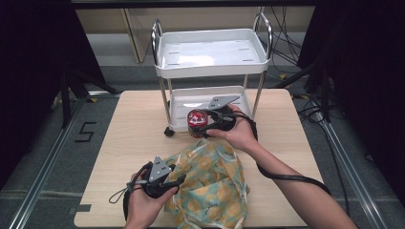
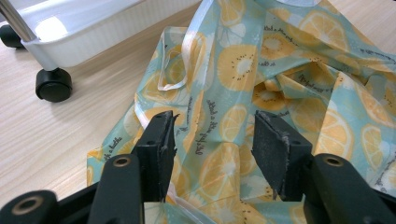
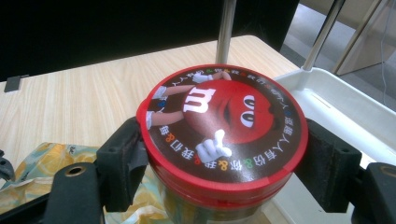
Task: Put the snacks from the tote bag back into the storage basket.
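Observation:
A jar with a red lid printed with a red cartoon candy face (image 3: 224,116) is clamped at the lid between the two jaws of my right gripper (image 3: 224,154). In the high view the jar (image 1: 196,118) and right gripper (image 1: 199,125) are at the front edge of the white cart's lower tray (image 1: 191,98). A crumpled light blue bag with orange citrus slices (image 1: 215,186) lies on the table's near side. My left gripper (image 1: 179,179) rests at its left edge. Its jaws stand apart over the bag's fabric (image 2: 280,70), the left gripper (image 2: 212,135) pressing on nothing.
The white two-tier cart (image 1: 210,69) with chrome posts stands at the table's far middle, a black caster (image 2: 53,85) toward the bag. Bare wooden table (image 1: 138,124) lies to the left and right of it. Dark curtains, rails and cables surround the table.

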`<state>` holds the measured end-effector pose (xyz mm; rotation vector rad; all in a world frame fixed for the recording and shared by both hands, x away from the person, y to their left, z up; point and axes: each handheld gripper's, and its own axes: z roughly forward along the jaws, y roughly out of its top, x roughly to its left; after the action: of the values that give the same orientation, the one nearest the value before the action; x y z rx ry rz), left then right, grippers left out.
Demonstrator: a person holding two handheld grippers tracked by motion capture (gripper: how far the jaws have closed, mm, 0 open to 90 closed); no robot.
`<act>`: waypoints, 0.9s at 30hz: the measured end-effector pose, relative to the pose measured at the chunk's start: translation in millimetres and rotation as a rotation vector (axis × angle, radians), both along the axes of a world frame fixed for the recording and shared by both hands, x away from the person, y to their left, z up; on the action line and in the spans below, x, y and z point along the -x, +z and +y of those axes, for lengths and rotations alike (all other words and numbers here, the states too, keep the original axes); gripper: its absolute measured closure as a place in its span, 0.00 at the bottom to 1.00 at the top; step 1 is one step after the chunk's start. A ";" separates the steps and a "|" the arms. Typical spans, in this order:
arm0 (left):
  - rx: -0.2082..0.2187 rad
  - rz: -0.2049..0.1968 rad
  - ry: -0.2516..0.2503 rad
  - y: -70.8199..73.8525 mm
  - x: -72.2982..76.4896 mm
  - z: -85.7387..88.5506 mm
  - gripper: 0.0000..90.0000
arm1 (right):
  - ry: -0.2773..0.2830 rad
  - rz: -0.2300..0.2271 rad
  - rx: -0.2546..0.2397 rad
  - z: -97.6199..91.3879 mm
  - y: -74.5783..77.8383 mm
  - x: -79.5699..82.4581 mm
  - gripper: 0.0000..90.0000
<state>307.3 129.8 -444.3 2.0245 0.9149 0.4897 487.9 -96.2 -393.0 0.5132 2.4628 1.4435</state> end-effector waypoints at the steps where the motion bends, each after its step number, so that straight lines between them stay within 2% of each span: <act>1: 0.003 0.000 0.003 0.0 0.0 -0.2 0.54 | -0.004 0.002 0.000 0.3 -0.1 -0.2 0.29; 4: 0.005 -0.001 0.005 0.1 0.1 -0.2 0.54 | -0.004 0.001 0.004 0.3 0.0 -2.4 0.29; 7: -0.001 0.001 0.001 0.0 -0.5 0.0 0.54 | -0.013 0.021 0.007 0.1 -0.3 -2.5 0.29; 8: -0.008 0.001 0.004 -0.2 -0.7 0.3 0.54 | -0.007 -0.002 0.011 -0.1 -0.5 -4.2 0.29; 11: 0.004 0.003 0.004 -0.3 -0.5 -0.2 0.54 | -0.002 0.002 0.011 0.6 -1.7 -5.6 0.29; 13: -0.008 -0.002 0.009 0.0 -0.6 0.7 0.54 | -0.002 -0.019 0.020 0.4 -2.2 -7.6 0.29; 14: -0.006 -0.003 0.010 0.0 -0.4 0.8 0.54 | -0.014 0.003 0.007 1.8 -3.8 -6.6 0.29; 15: -0.006 -0.003 0.010 0.0 -0.4 0.8 0.54 | -0.008 0.014 0.017 1.1 -3.4 -7.0 0.29; 16: -0.009 -0.013 0.001 0.2 -0.9 1.3 0.54 | -0.021 -0.001 0.010 1.6 -4.3 -7.7 0.29; 18: -0.010 -0.012 0.002 0.4 -1.1 1.5 0.54 | -0.019 0.011 0.008 3.0 -5.2 -8.1 0.29; 22: -0.013 -0.012 -0.006 1.3 -1.2 1.5 0.54 | -0.016 0.007 0.011 4.5 -5.2 -9.7 0.29; 23: 0.004 -0.014 0.007 0.9 -0.8 0.0 0.54 | -0.014 0.007 0.012 5.2 -5.6 -10.0 0.29; 24: 0.002 -0.015 0.006 1.0 -0.9 0.3 0.54 | -0.012 0.015 0.021 5.0 -5.2 -10.0 0.29; 25: 0.003 -0.015 0.006 0.9 -0.9 0.2 0.54 | -0.013 -0.003 0.018 5.9 -5.9 -10.7 0.29; 26: 0.010 -0.015 0.002 0.2 -1.4 0.2 0.54 | -0.009 0.012 0.025 6.3 -5.8 -10.4 0.29; 27: 0.000 -0.013 -0.001 0.7 -1.3 0.7 0.54 | -0.009 0.008 0.023 7.4 -6.3 -10.9 0.29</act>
<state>308.7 130.5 -443.6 2.0195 0.9063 0.5019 498.9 -88.8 -399.2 0.5258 2.4765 1.4103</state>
